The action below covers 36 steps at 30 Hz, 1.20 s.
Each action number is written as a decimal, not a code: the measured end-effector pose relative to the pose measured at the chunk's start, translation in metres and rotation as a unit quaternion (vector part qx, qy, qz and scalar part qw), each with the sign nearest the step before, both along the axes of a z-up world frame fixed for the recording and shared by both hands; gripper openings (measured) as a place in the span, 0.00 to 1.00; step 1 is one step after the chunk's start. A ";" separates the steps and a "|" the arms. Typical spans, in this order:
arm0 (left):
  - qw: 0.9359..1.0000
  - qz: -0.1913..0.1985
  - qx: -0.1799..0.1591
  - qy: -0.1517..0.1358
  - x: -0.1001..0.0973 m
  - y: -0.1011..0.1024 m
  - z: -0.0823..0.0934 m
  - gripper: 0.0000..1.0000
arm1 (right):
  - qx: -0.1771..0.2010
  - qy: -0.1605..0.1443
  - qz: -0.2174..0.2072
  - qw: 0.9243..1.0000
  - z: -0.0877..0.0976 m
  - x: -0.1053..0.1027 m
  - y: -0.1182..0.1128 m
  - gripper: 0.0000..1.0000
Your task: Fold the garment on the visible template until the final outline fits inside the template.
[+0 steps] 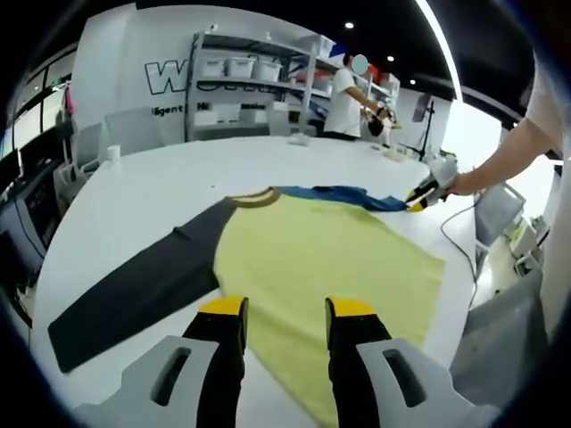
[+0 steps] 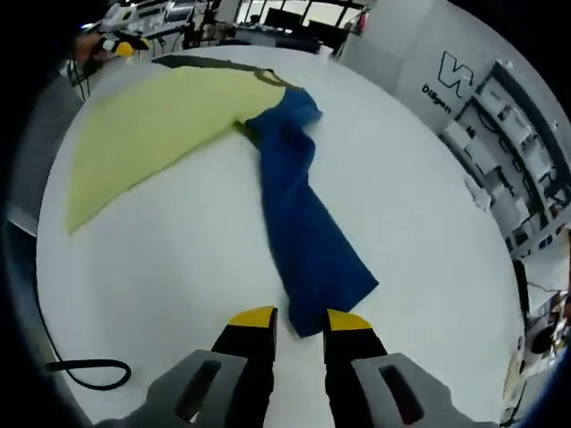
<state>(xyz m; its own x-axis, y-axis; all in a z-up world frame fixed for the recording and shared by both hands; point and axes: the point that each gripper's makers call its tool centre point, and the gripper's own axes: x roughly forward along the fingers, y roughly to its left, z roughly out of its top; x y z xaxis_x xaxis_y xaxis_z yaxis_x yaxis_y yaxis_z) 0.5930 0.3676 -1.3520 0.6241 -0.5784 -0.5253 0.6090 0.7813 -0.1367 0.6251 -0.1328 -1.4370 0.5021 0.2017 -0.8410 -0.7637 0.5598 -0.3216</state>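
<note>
A long-sleeved garment lies flat on the white table (image 1: pixel 152 183). It has a yellow body (image 1: pixel 326 259), a dark grey sleeve (image 1: pixel 143 290) and a blue sleeve (image 2: pixel 299 223). My left gripper (image 1: pixel 287 308) stands open just above the yellow hem, with the fabric under its jaws. My right gripper (image 2: pixel 301 318) is open at the end of the blue sleeve, whose cuff corner lies between its yellow tips. In the left gripper view the right gripper (image 1: pixel 426 192) appears at the far right, held by a hand. The left gripper (image 2: pixel 120 43) is at the top left of the right gripper view.
A black cable (image 2: pixel 85 373) curls on the table near my right gripper. Shelves with bins (image 1: pixel 241 85) and a person in a white shirt (image 1: pixel 343 102) stand behind the table. The table's curved edge (image 1: pixel 468 294) runs close on the right.
</note>
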 end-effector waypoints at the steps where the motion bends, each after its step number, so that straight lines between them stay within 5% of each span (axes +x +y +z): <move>1: 1.000 0.000 0.000 0.000 0.000 0.000 0.000 0.35 | -0.008 0.000 0.006 1.000 0.000 0.001 -0.001 0.12; 13: 1.000 0.001 0.000 -0.002 0.002 0.001 0.002 0.34 | -0.024 0.000 0.029 0.999 0.006 -0.001 -0.001 0.00; 25: 1.000 -0.010 -0.004 -0.008 0.003 -0.007 0.006 0.33 | 0.090 0.056 0.010 0.994 0.035 -0.017 0.022 0.00; 29: 1.000 -0.011 -0.006 -0.010 0.003 -0.008 0.009 0.33 | 0.158 0.099 -0.004 0.983 0.049 -0.028 0.039 0.00; 36: 1.000 -0.012 -0.005 -0.012 0.002 -0.008 0.011 0.33 | 0.306 0.148 -0.051 0.939 0.080 -0.035 0.068 0.00</move>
